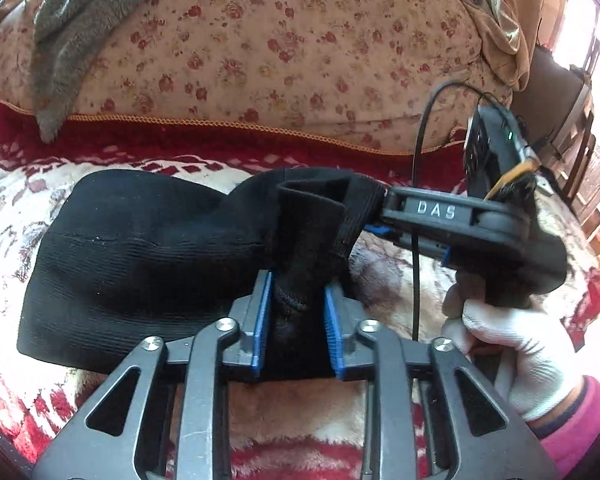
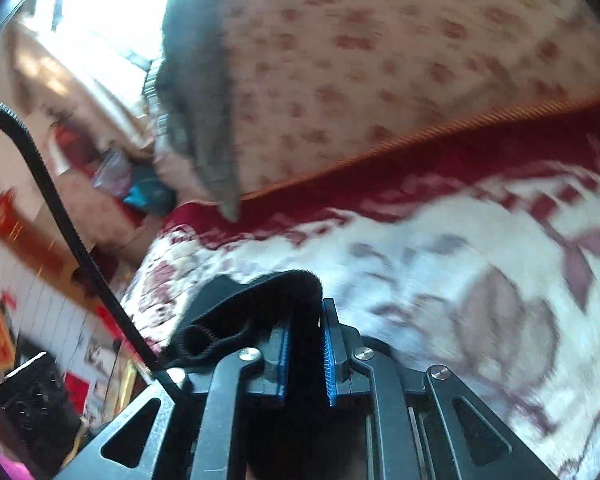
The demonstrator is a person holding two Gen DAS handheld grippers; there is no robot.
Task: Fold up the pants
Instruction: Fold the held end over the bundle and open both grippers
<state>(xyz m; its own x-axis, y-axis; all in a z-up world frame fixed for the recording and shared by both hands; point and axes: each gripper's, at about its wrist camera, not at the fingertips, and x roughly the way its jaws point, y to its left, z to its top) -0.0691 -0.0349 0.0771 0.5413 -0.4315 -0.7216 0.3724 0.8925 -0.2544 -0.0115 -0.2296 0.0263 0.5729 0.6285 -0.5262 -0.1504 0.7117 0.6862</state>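
Note:
Black knit pants (image 1: 140, 248) lie partly folded on a red and cream floral blanket (image 1: 40, 200). My left gripper (image 1: 296, 292) is shut on a bunched edge of the pants and lifts it off the blanket. My right gripper (image 1: 384, 204) comes in from the right, held by a white-gloved hand (image 1: 512, 344), and pinches the ribbed waistband end. In the blurred right wrist view, my right gripper (image 2: 306, 320) is shut on a black elastic band of the pants (image 2: 260, 300).
A floral quilt (image 1: 280, 48) is piled behind the blanket, with a grey fleece cloth (image 1: 72, 28) draped over it. A black cable (image 1: 418, 240) hangs from the right gripper. Furniture and a bright window (image 1: 580, 100) lie to the right.

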